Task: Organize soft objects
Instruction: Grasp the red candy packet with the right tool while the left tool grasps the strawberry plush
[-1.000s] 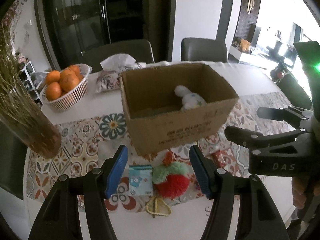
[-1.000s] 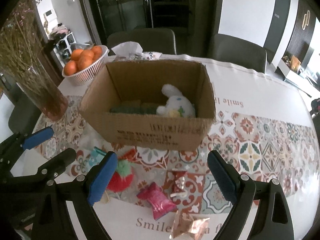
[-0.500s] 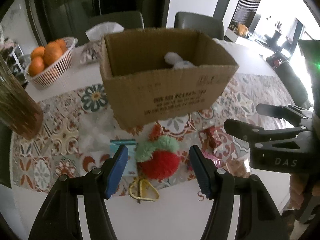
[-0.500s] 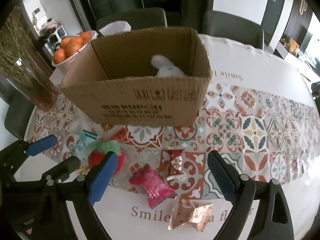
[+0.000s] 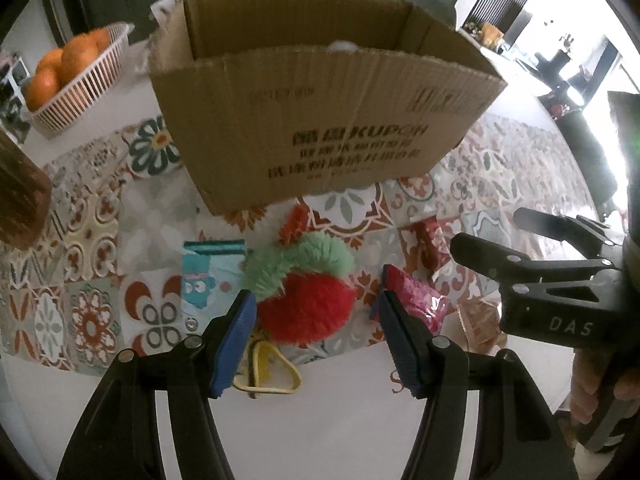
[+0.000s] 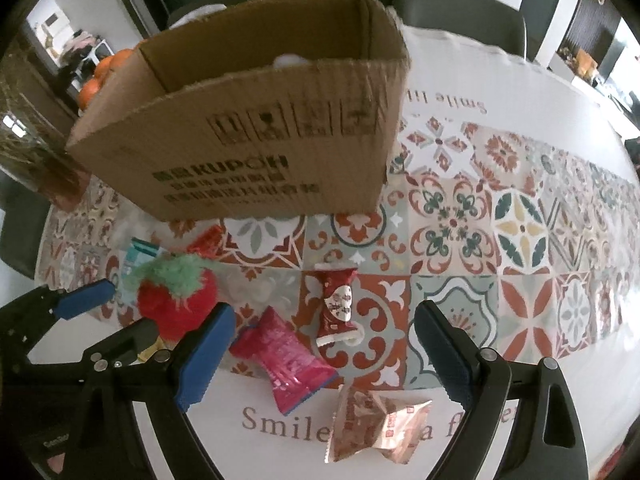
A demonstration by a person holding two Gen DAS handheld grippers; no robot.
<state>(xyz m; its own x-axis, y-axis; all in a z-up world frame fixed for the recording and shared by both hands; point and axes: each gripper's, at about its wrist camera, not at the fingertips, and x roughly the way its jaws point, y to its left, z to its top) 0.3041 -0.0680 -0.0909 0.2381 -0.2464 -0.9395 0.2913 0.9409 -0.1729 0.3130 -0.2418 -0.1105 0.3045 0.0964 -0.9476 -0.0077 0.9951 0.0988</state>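
Your left gripper (image 5: 316,322) is spread wide with the plush strawberry (image 5: 306,300) between its pads, not clamped. Your right gripper (image 6: 324,354) is also wide, over a pink wrapper (image 6: 286,354) with a red candy (image 6: 336,306) at 12 o'clock. The cardboard box (image 5: 320,120) sits beyond at 12.

A cardboard box (image 5: 320,120) stands on the bench (image 5: 320,432), toward its far side. A fruit basket (image 5: 76,88) sits to the box's left, nearer the far left edge. Before the box, toward the near edge, lies a plush strawberry (image 5: 308,304), with a flat packet (image 5: 208,276) just beside it on its left. To the strawberry's right lie three wrapped snacks (image 6: 284,356), the farthest-forward one (image 6: 372,424) closest to the near edge.
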